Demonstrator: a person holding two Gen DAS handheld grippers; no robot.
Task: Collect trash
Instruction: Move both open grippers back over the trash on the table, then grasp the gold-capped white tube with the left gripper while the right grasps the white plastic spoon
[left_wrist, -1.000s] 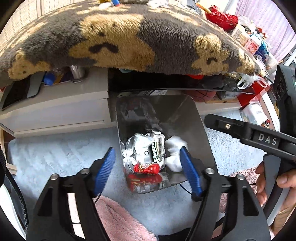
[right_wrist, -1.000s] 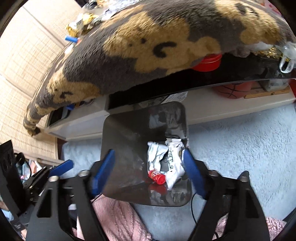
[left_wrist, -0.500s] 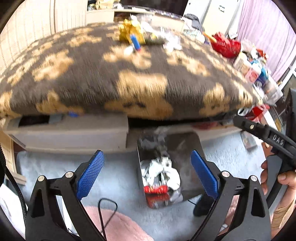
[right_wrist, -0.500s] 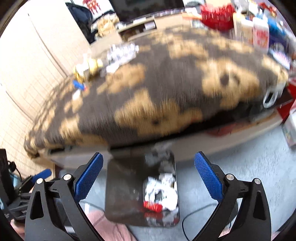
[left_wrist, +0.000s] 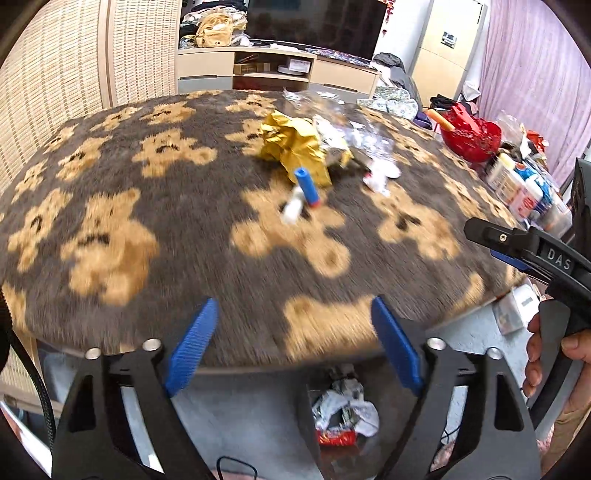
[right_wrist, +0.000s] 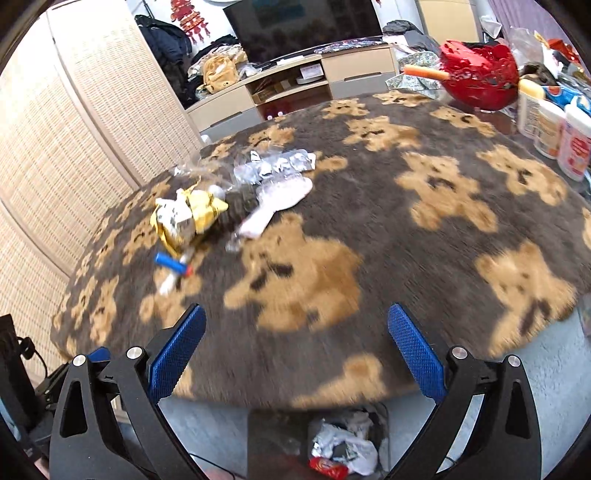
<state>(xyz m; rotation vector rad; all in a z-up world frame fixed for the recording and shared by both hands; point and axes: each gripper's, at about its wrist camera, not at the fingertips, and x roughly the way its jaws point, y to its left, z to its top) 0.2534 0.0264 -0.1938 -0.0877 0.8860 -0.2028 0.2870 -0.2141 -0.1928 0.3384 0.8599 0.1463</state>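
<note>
The desk (left_wrist: 184, 229) edge sits just above both empty grippers, with open cover between them and the trash (left_wrist: 295, 147) mid-desk; the bin (right_wrist: 343, 446) is on the floor below that edge. A second ago both looked into the bin. The left gripper (left_wrist: 295, 339) is closing, the right gripper (right_wrist: 295, 339) wide open; only the left view shows a hand (left_wrist: 554, 354).

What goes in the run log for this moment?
left gripper: closing, empty | right gripper: open, empty | yellow wrapper, blue tube: on table | bin: holds trash
</note>
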